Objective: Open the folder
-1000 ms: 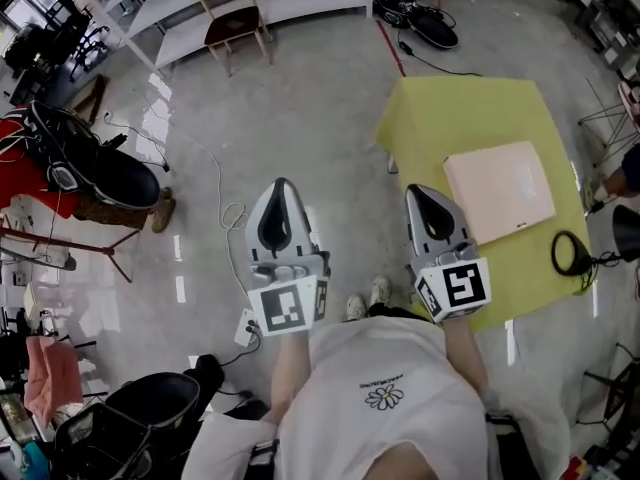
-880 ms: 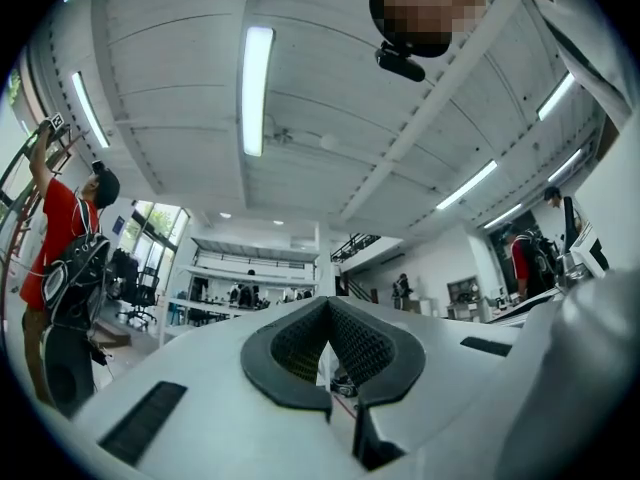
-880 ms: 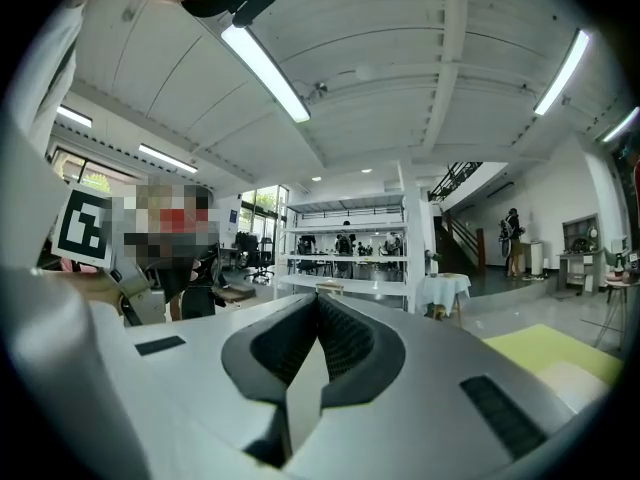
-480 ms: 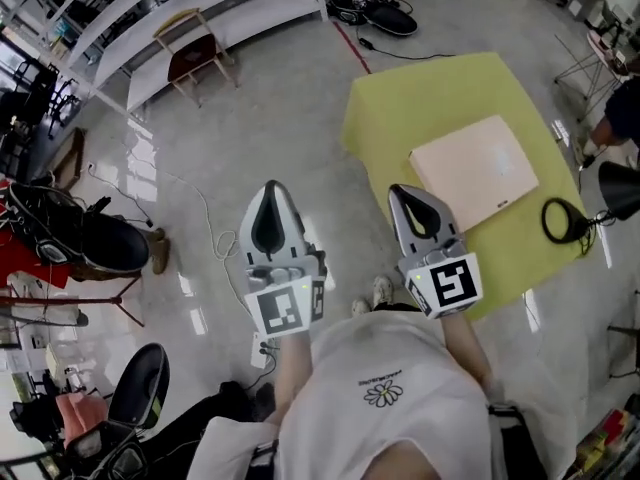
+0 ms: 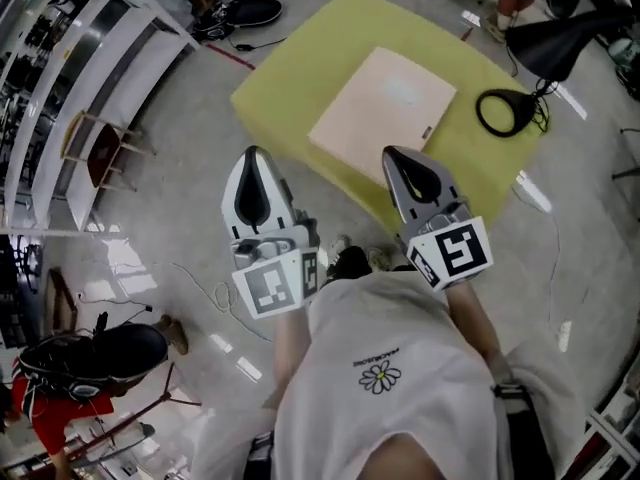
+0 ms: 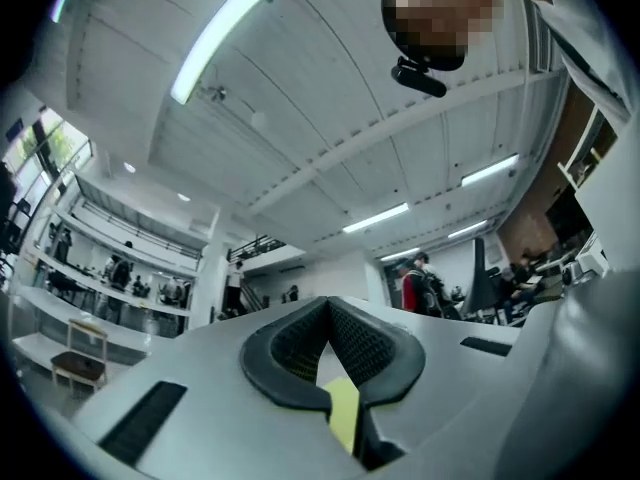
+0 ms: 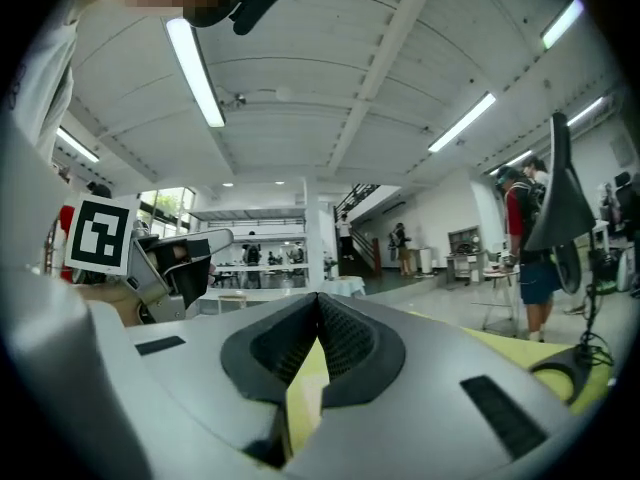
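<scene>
Tabletop: a yellow tabletop [image 5: 290, 58] lies ahead of both pairs of jaws. Its near edge sits right at the tip of the right gripper [image 5: 397, 160], and ahead and to the right of the left gripper [image 5: 250, 160].
Folder: a pale beige folder [image 5: 385, 108] lies flat and closed on the tabletop, just ahead of the right jaws and a little to their left. Neither gripper touches it.
Lamp: a black desk lamp [image 5: 560, 43] stands on the tabletop ahead and to the right of the right jaws, beyond the folder.
Room: a glossy grey floor [image 5: 150, 248] spreads under and to the left of the left jaws. White shelving [image 5: 60, 58] and a wooden chair [image 5: 100, 153] stand well off to their left.
Left jaws: clenched, pads together, nothing between them.
Right jaws: clenched the same way, empty.
Head view alone: shows the folder whole, the floor, and the person's white shirt [image 5: 385, 388] behind both grippers.
Left gripper view alone: shows mostly the ribbed white ceiling with its light strips [image 6: 220, 38]. The tabletop appears only as a yellow sliver in the slit under the closed tips.
Right gripper view alone: shows the left gripper's marker cube [image 7: 100, 233] off to the left of the jaws. A person in a red top [image 7: 515, 218] stands past the tabletop's far side.
</scene>
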`<state>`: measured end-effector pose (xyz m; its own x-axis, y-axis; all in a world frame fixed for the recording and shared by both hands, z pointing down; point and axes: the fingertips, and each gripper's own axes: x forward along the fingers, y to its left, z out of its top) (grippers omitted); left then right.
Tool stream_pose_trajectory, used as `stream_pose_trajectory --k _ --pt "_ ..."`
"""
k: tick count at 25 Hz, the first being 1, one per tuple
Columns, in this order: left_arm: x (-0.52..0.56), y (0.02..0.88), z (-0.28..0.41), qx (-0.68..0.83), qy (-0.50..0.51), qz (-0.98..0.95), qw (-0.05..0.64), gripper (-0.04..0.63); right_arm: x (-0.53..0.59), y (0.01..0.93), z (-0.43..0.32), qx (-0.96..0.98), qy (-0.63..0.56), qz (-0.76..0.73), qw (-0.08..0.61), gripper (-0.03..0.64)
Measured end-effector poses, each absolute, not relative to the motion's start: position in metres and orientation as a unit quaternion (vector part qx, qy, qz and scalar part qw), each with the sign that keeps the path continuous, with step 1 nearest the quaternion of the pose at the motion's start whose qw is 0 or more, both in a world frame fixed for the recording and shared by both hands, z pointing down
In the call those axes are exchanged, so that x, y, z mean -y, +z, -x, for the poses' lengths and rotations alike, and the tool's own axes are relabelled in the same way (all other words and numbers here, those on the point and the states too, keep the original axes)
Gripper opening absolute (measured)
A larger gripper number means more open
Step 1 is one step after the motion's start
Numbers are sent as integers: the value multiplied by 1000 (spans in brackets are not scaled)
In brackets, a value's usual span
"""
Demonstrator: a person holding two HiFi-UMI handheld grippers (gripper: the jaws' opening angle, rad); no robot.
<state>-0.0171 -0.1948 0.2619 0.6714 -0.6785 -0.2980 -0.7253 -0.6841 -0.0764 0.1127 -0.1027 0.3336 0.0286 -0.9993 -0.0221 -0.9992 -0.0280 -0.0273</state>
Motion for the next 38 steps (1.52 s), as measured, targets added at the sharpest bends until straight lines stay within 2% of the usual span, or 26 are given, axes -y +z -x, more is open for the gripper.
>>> stream_pose_trajectory --k 7,13,20,27,34,36,38 --pt "194 258 -71 -246 134 956 90 12 55 331 -177 -572 -5 820 9 12" --pt "196 257 -116 -145 143 975 89 12 24 334 -195 -471 -15 881 42 12" --pt "187 252 -137 -67 146 984 77 12 0 325 -188 -394 -12 918 49 12" --pt "204 256 -138 -52 142 986 74 13 6 329 -188 -380 -22 922 72 12" --pt "186 276 -146 47 72 990 115 24 31 365 -179 -455 -110 878 99 14" --pt "170 289 -152 128 31 984 123 74 42 377 -174 -495 -143 847 128 136" --pt "151 311 -151 234 -13 957 172 140 51 389 -173 -523 -177 815 175 159"
